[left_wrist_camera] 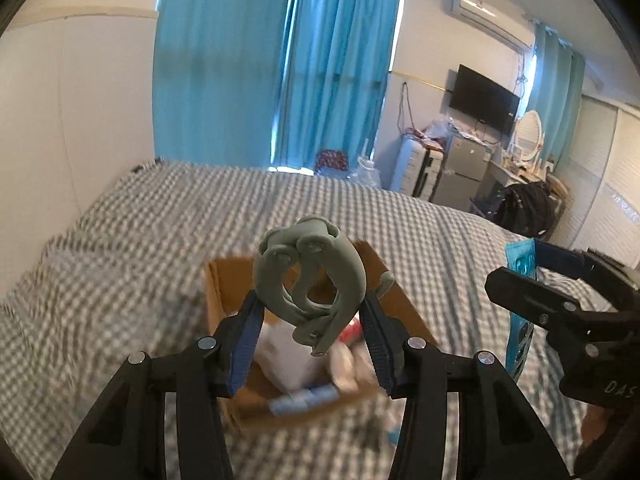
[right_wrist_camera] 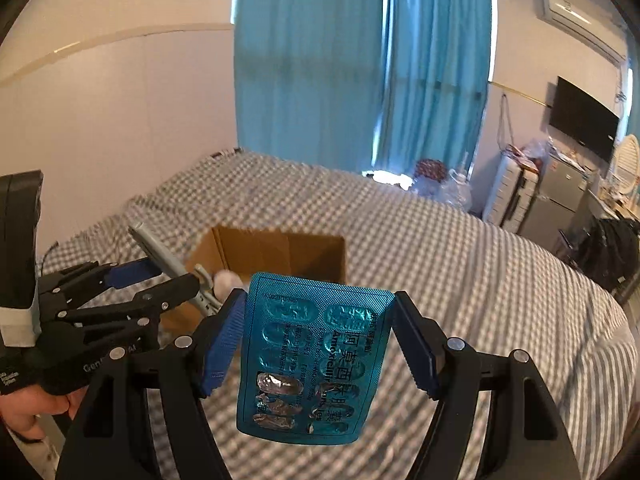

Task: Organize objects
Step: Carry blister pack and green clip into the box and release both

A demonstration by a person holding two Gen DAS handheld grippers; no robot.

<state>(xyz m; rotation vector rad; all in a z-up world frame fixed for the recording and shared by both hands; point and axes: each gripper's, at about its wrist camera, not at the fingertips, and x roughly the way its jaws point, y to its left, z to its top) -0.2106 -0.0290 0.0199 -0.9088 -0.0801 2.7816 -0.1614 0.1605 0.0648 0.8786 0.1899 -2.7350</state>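
Note:
My left gripper (left_wrist_camera: 310, 312) is shut on a grey-green folded plastic holder (left_wrist_camera: 310, 276) and holds it above an open cardboard box (left_wrist_camera: 224, 284) on the bed. The box holds white packets and a blue-and-white item (left_wrist_camera: 304, 398). My right gripper (right_wrist_camera: 320, 320) is shut on a teal blister pack of pills (right_wrist_camera: 312, 360), held up just in front of the same box (right_wrist_camera: 280, 248). The right gripper with the pack also shows at the right of the left wrist view (left_wrist_camera: 532, 280). The left gripper shows at the left of the right wrist view (right_wrist_camera: 132, 288).
The bed has a grey-and-white checked cover (right_wrist_camera: 460, 272). Blue curtains (left_wrist_camera: 280, 60) hang behind it. A wall (left_wrist_camera: 60, 120) borders the bed's left side. A suitcase, small fridge (left_wrist_camera: 466, 164), TV and black backpack (left_wrist_camera: 524, 208) stand at the right.

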